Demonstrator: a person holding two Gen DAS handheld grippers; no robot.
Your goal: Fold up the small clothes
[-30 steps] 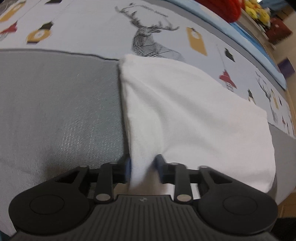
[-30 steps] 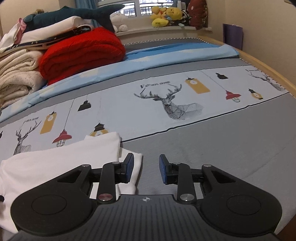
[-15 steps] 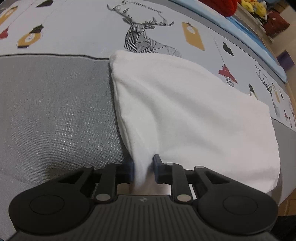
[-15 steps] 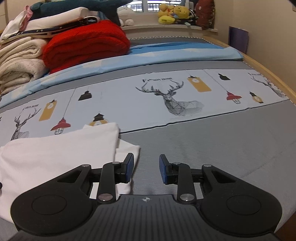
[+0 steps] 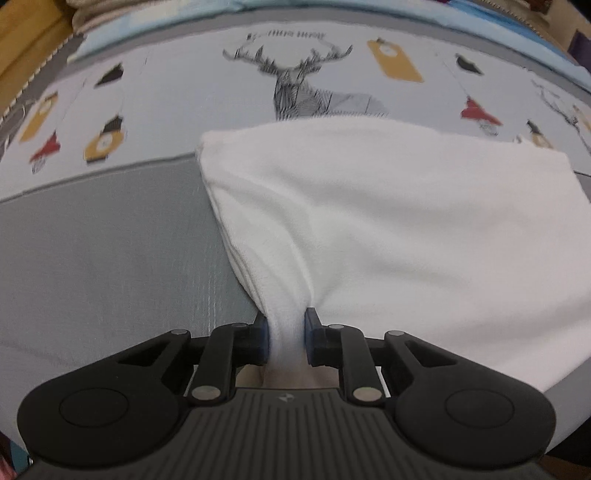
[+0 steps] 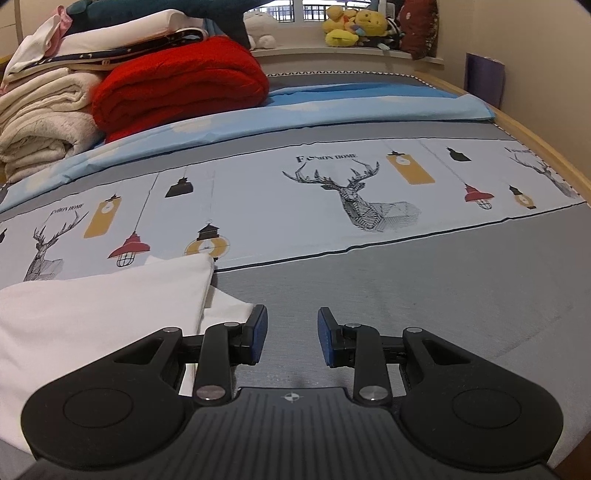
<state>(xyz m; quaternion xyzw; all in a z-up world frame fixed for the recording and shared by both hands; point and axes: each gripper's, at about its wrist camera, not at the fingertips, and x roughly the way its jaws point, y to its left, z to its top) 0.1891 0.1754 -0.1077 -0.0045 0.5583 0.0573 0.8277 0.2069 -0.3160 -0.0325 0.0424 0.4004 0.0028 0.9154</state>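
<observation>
A folded white garment [image 5: 388, 221] lies on the bed's grey and deer-print sheet [image 5: 110, 258]. My left gripper [image 5: 286, 332] has the garment's near left corner bunched between its blue pads; the jaws are closing and press on the cloth, which rises in a taut ridge toward them. In the right wrist view the same garment [image 6: 92, 302] lies at the lower left, with a thin under-layer poking out at its right corner. My right gripper [image 6: 290, 332] stands open just right of that corner, over bare grey sheet, with nothing between its fingers.
At the back left of the bed are a folded red blanket [image 6: 177, 81] and a stack of cream towels [image 6: 40, 122]. Plush toys [image 6: 354, 26] sit on the window sill. The bed's wooden edge [image 6: 546, 147] curves along the right.
The left gripper's jaws have narrowed onto the garment's corner and the cloth has gathered into a tight bunch. That gripper has rolled and lifted a little. The right gripper has hardly moved.
</observation>
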